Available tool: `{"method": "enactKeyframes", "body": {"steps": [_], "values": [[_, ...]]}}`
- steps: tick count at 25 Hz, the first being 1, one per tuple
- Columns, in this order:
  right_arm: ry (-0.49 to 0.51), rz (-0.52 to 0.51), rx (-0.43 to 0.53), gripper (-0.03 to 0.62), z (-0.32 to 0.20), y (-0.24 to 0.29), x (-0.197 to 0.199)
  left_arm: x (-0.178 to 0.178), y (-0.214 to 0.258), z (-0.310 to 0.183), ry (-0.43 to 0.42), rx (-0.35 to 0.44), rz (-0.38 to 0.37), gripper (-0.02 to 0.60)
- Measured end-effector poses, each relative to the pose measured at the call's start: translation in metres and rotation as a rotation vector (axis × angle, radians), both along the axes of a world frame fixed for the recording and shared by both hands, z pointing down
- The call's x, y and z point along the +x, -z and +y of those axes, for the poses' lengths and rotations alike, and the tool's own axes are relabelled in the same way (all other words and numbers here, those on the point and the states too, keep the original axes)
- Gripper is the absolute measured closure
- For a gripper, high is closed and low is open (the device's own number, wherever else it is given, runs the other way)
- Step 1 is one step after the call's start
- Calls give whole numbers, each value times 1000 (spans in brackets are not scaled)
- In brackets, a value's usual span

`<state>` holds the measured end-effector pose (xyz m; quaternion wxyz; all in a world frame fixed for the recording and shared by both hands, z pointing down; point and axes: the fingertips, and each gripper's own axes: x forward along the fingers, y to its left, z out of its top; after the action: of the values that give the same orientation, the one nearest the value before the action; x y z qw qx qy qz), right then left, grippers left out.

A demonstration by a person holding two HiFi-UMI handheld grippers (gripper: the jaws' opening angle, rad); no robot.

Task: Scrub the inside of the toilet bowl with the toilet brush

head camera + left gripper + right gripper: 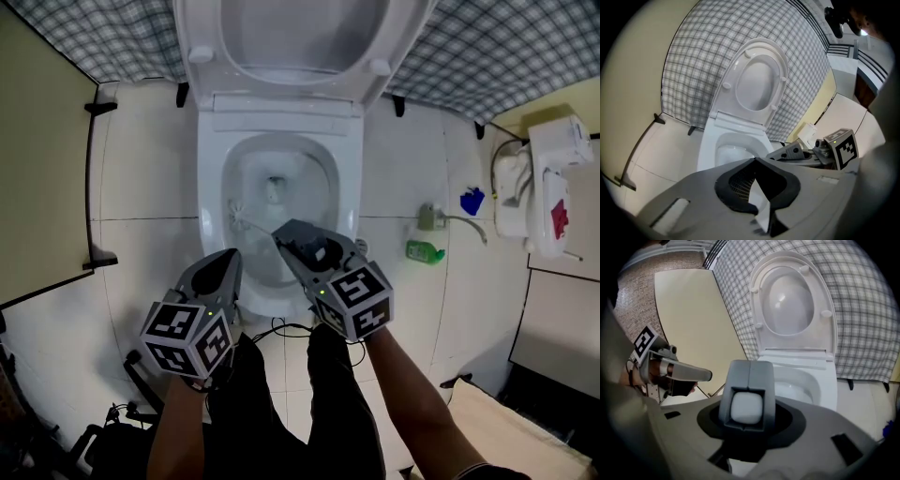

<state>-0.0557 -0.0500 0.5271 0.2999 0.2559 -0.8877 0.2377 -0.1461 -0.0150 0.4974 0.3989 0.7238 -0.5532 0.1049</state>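
The white toilet (279, 131) stands with lid and seat raised, its bowl (253, 173) open below me. A toilet brush with a white bristle head (242, 217) rests against the bowl's left inner wall. Its handle runs back to my right gripper (287, 234), which is shut on it. In the right gripper view the grey handle with a white end (747, 401) sits between the jaws, above the bowl (799, 383). My left gripper (225, 264) hovers at the bowl's near left rim, shut and holding nothing. In the left gripper view its tips (754, 160) meet.
A green bottle (425, 251) and a blue object (472, 200) lie on the tiled floor right of the toilet, near a white wall unit (553, 183). A yellow panel (37, 169) stands at the left. Cables (281, 328) lie by the person's legs.
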Motion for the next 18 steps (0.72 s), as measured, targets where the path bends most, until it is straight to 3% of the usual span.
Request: {"method": "enactKeyframes", "body": {"steps": [8,15,18], "values": [[202,44,-53,410,65,7,31,4,-7,20,2,-28,-30,574],[285,106,-76,410,85,15,67,20,-4,29,-21,-38,-32,574],[275,118,-91,410,84,15,75,26,-6,30,-24,-43,-24,574]]}}
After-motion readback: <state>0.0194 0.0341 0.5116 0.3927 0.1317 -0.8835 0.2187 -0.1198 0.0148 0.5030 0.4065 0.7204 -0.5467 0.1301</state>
